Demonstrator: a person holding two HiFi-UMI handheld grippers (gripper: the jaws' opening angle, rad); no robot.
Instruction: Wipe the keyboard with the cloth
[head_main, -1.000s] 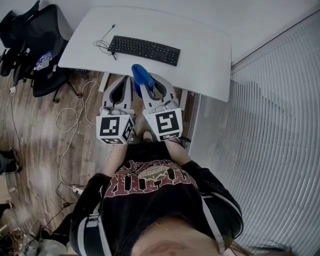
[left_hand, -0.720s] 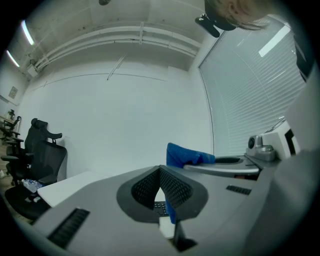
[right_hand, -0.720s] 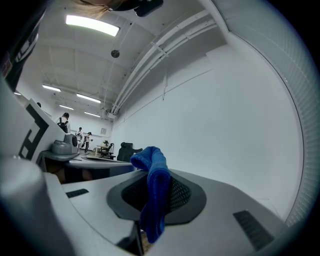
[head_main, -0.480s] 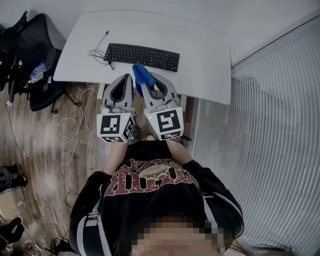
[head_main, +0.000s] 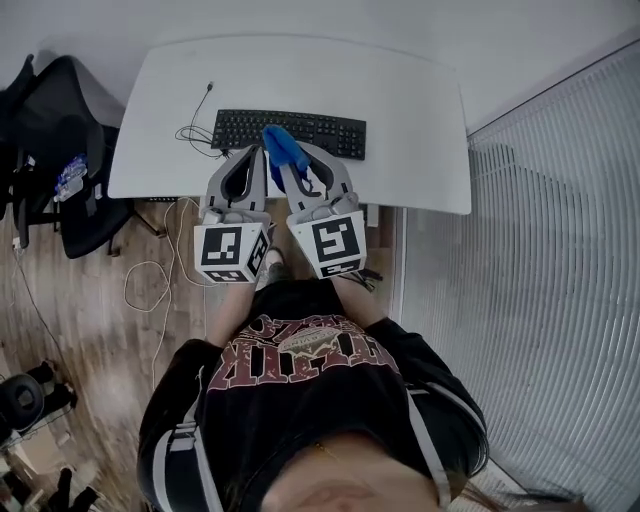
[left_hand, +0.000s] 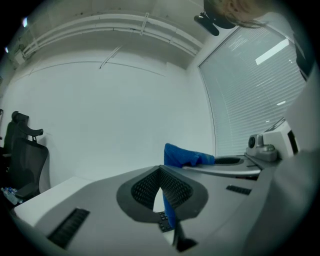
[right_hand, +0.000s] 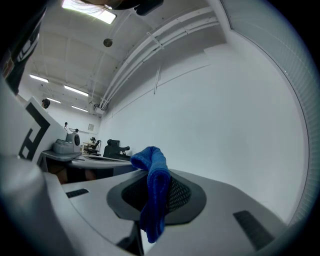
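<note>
Keyboard (head_main: 330, 135), black, 1 unit, lies flat across the middle of the white table (head_main: 410, 110), long side toward the person; its thin black cable (head_main: 195, 130) is bunched just beside its left end. Cloth (head_main: 282, 148), blue, 1 piece, is pinched between the closed jaws of the right gripper (head_main: 290, 165). A folded hump of it rises above the jaw tips and a tail hangs below them. In the head view it overlaps the keyboard's near edge left of centre, but contact with the keys cannot be judged. Left gripper (head_main: 247, 152) sits just beside the right one, its jaws brought together at the tips and holding nothing; a few keys show through the slit beneath them. Black office chair (head_main: 55, 130) stands left of the table on the wood floor (head_main: 100, 330). White slatted blinds (head_main: 540, 300) fill the right side.
</note>
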